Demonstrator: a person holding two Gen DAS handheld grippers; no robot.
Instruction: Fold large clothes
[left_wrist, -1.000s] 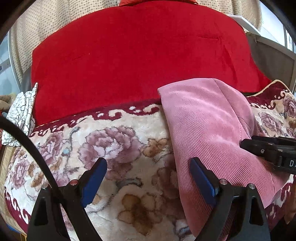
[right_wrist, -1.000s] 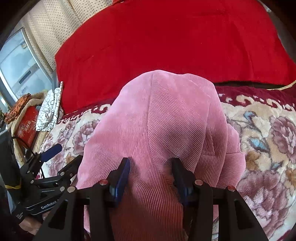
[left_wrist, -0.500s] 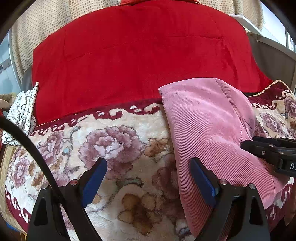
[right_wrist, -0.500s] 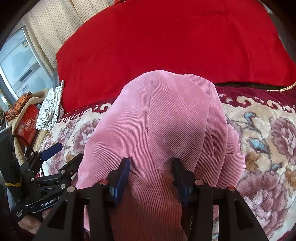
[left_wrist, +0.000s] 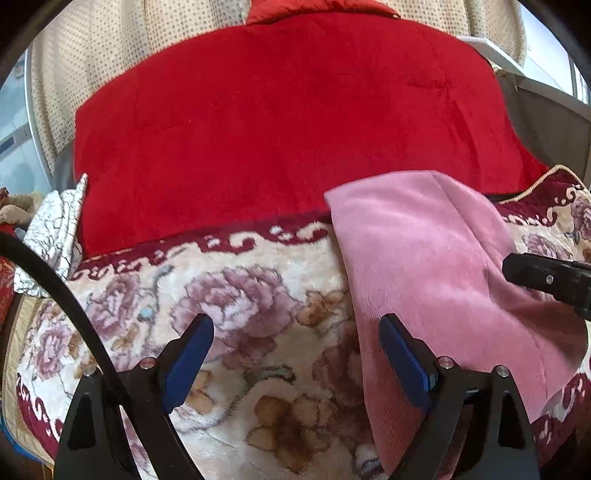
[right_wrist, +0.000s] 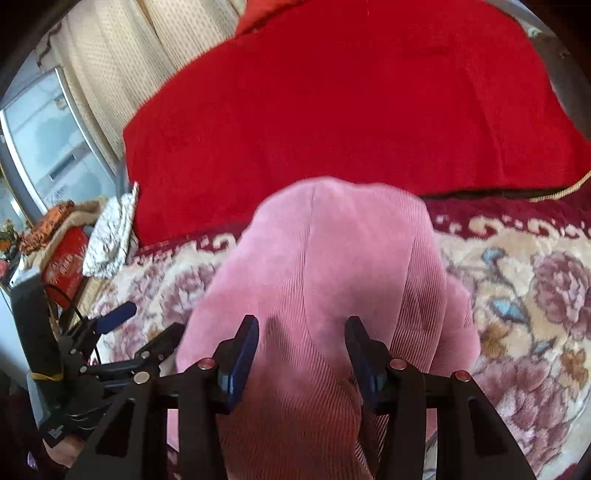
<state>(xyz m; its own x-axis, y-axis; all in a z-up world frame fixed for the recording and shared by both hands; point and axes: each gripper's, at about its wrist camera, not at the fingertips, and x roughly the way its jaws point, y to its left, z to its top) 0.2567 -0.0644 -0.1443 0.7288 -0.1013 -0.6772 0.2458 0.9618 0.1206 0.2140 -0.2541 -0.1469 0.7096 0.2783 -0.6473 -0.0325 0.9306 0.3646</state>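
Meanwhile the right tool is clamped on a raised fold of the pink corduroy garment, and the left tool gapes wide over the floral blanket.

You get bright daylight, probably from the window at left. Both fisheye views bend hard at their dark rims. The pink cloth blurs softly, the gripper fingers cast short shadows on it, and the red cover looks oversaturated.
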